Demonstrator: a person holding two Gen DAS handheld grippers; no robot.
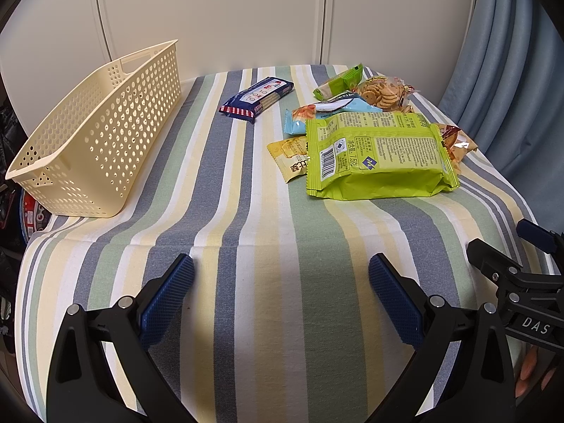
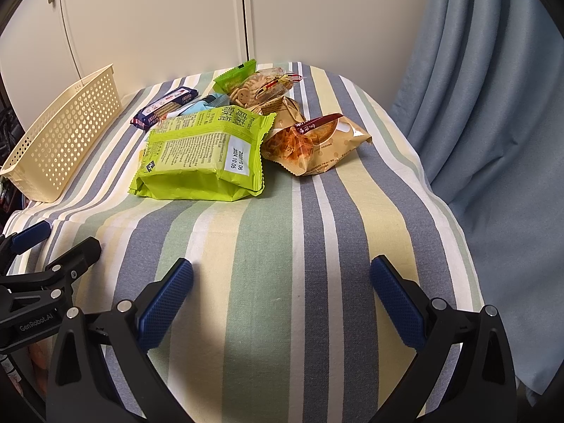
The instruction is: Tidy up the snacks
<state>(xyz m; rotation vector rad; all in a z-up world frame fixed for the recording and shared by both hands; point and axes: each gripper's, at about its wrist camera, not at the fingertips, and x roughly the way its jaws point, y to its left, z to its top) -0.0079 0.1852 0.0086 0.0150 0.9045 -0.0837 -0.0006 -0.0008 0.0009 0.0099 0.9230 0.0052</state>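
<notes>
Left hand-held gripper (image 1: 281, 294), right hand-held gripper (image 2: 282, 298) spread wide, empty, over bare striped tablecloth (image 2: 268, 232) near front edge.

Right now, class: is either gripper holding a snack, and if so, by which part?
Nothing is held. The left gripper and right gripper both hover with open jaws over the striped tablecloth, short of the snack pile.

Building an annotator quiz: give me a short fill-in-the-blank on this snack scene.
1. The cream basket holds ____ snacks.
2. The nearest packet in the pile is the big ____ one.
3. The left hand-held gripper and right hand-held gripper are both ____.
4. The blue packet lies between the basket and the ____.

Missing: no; green; open; pile
</notes>
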